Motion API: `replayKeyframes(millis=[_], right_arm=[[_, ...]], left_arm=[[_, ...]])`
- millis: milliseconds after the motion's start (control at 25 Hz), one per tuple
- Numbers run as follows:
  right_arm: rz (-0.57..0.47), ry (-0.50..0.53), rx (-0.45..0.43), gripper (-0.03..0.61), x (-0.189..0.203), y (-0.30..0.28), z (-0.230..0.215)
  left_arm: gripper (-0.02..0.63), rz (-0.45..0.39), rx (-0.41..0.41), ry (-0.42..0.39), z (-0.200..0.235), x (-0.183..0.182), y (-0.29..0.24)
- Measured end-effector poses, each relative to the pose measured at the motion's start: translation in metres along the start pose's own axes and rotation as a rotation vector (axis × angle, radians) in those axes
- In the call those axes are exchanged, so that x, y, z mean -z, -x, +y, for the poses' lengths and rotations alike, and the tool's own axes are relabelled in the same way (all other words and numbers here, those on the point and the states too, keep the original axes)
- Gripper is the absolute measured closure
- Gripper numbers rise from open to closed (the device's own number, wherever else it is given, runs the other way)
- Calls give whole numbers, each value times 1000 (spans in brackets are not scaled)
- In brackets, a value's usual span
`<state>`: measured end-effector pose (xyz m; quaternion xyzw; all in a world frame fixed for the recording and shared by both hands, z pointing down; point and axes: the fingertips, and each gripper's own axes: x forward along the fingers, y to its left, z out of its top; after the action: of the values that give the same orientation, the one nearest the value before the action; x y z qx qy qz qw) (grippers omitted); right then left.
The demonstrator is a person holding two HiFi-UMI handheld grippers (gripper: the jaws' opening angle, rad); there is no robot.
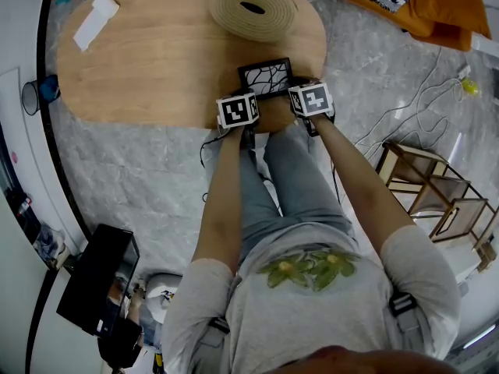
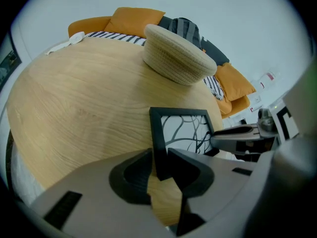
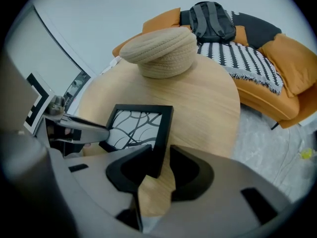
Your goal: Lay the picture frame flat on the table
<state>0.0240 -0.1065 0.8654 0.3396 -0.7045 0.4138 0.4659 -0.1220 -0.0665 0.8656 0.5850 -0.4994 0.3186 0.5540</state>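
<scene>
**Risk: picture frame skewing or sliding off near edge**

Head view: shows picture frame [image 1: 266, 77] on desk [image 1: 156, 61], right at its near edge, w/ left tool [image 1: 245, 98] and right tool [image 1: 296, 92] at either side. Woven basket [image 1: 253, 8] well behind. Looks near flat; can't confirm fully down.

Left gripper view: shows left tool [image 2: 159, 165] pinching picture frame [image 2: 159, 133] by its left rail, pads on both faces.

Right gripper view: shows right tool [image 3: 161, 167] spread, right rail of picture frame [image 3: 163, 128] between pads w/ a gap at outer pad.

Prob. hazards: w/ one side loose and other clamped, could pivot about left grip, or drop w/ a knock if not yet down. Pulling back before left lets go could drag it over edge.
</scene>
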Motion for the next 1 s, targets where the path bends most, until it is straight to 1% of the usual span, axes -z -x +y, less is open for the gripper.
replayKeyframes(millis=[80, 160, 280, 320, 440, 520, 640, 840, 1000], right_arm=[[-5, -5, 12, 434, 0, 2, -2], [-10, -9, 12, 425, -1, 6, -2], [-37, -5, 11, 426, -8, 17, 1], [-51, -2, 9, 426, -11, 22, 3], [-91, 2, -1, 433, -22, 38, 10], [-103, 0, -3, 436, -26, 50, 15], [-117, -4, -6, 440, -28, 70, 22], [-159, -28, -28, 462, -37, 112, 39], [-181, -28, -45, 490, -41, 140, 52]], left_arm=[[495, -3, 14, 21, 2, -1, 1], [434, -9, 33, 41, 3, -3, 5], [420, -28, 50, 73, -1, -9, 20], [420, -33, 46, 72, -2, -11, 25], [422, -40, 17, 26, -2, -10, 35], [425, -57, 10, 15, -6, -12, 48], [454, -98, 9, 7, -16, -18, 72], [494, -160, 34, -31, -41, -34, 114], [557, -184, 43, -64, -57, -40, 143]])
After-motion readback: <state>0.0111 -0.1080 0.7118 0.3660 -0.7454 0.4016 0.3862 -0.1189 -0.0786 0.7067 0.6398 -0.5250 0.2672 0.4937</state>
